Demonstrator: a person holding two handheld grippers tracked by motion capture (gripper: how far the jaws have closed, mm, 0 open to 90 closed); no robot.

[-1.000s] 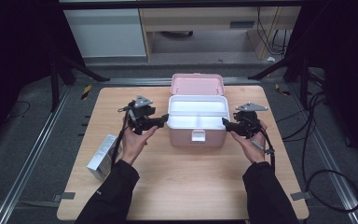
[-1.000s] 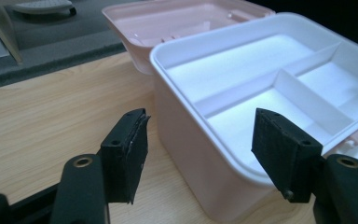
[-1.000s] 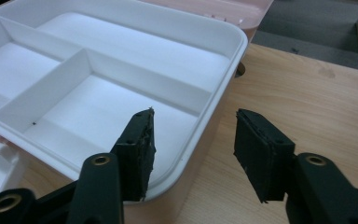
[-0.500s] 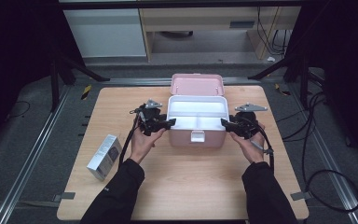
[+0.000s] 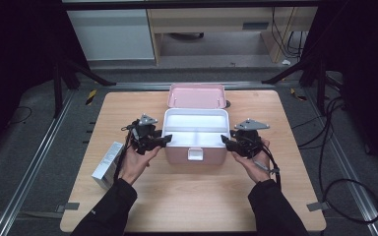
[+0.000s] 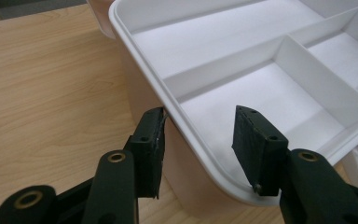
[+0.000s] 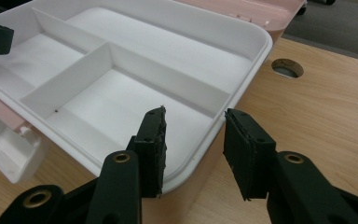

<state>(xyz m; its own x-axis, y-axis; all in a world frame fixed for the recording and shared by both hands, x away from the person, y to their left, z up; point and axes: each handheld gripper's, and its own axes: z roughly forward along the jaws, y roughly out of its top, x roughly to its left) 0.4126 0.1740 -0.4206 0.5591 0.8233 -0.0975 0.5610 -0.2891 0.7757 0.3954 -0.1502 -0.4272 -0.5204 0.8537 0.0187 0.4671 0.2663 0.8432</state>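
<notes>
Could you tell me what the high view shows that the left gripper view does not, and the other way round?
The high view takes in the pink lid lying open behind the box, a small carton near the table's left edge, both of the person's forearms, and the right gripper at the box's right side. The left gripper view gives the close detail: the left gripper straddles the white tray's rim, one finger outside the wall, the other over a compartment, with a gap visible. Both share the white divided tray, the pink box and the wooden table.
</notes>
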